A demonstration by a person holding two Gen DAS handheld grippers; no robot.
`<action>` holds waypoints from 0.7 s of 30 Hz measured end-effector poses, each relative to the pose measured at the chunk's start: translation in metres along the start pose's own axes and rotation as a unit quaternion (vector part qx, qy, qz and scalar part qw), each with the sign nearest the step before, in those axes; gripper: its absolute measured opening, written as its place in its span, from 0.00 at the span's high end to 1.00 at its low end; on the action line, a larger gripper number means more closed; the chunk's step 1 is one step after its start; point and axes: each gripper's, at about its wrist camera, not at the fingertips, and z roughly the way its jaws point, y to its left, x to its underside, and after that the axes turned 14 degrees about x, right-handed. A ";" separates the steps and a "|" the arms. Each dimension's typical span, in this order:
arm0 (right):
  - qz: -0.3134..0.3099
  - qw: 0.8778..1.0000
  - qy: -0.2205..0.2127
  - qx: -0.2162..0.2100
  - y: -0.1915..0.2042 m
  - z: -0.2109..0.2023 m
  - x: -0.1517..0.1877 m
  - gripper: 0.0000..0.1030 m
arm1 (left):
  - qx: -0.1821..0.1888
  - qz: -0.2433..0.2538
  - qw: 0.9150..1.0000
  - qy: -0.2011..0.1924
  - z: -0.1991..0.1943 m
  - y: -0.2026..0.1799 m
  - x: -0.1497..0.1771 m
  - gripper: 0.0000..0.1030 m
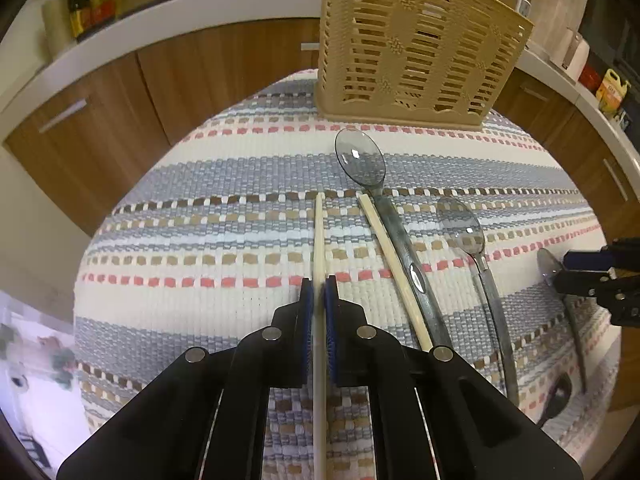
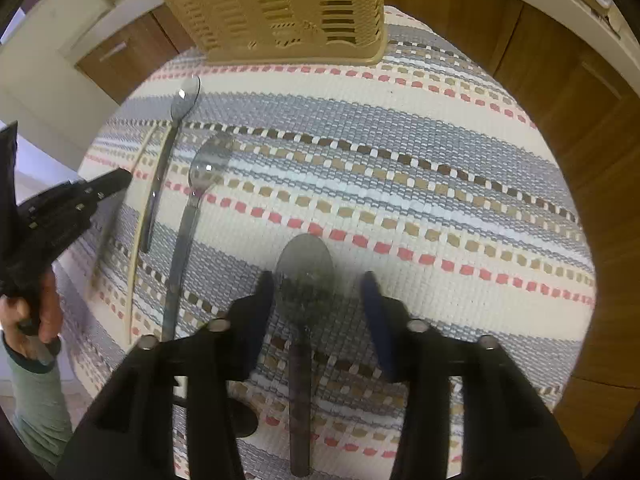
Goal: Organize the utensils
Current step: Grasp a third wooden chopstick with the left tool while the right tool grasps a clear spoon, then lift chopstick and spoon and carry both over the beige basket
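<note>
My left gripper (image 1: pixel 319 285) is shut on a pale chopstick (image 1: pixel 319 232) that lies lengthwise on the striped cloth. A second chopstick (image 1: pixel 394 268) lies just to its right, beside a large grey see-through spoon (image 1: pixel 360 156) and a smaller spoon (image 1: pixel 464 226). My right gripper (image 2: pixel 316 280) points steeply down, open. A third grey spoon (image 2: pixel 306 268) lies on the cloth between its fingers, with a gap on the right side. In the left wrist view the right gripper (image 1: pixel 562 269) is at the far right over that spoon (image 1: pixel 546 260). The left gripper (image 2: pixel 120 178) shows at the left of the right wrist view.
A beige slotted utensil basket (image 1: pixel 416 44) stands upright at the far edge of the woven striped cloth (image 1: pixel 200 184). Wooden cabinets (image 1: pixel 96 132) under a white counter curve around behind. A person's hand (image 2: pixel 40 312) holds the left gripper.
</note>
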 end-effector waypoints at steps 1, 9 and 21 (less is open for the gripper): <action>-0.004 1.000 0.007 0.002 0.003 0.000 0.002 0.66 | 0.005 -0.002 1.000 0.004 -0.001 0.002 -0.001 0.96; -0.065 0.995 0.005 0.079 0.036 -0.002 0.018 0.80 | 0.011 0.010 1.000 0.027 0.004 0.000 -0.011 0.85; -0.077 0.995 -0.029 0.061 0.049 -0.012 0.013 0.90 | -0.026 0.065 0.989 0.128 0.030 -0.023 -0.049 0.96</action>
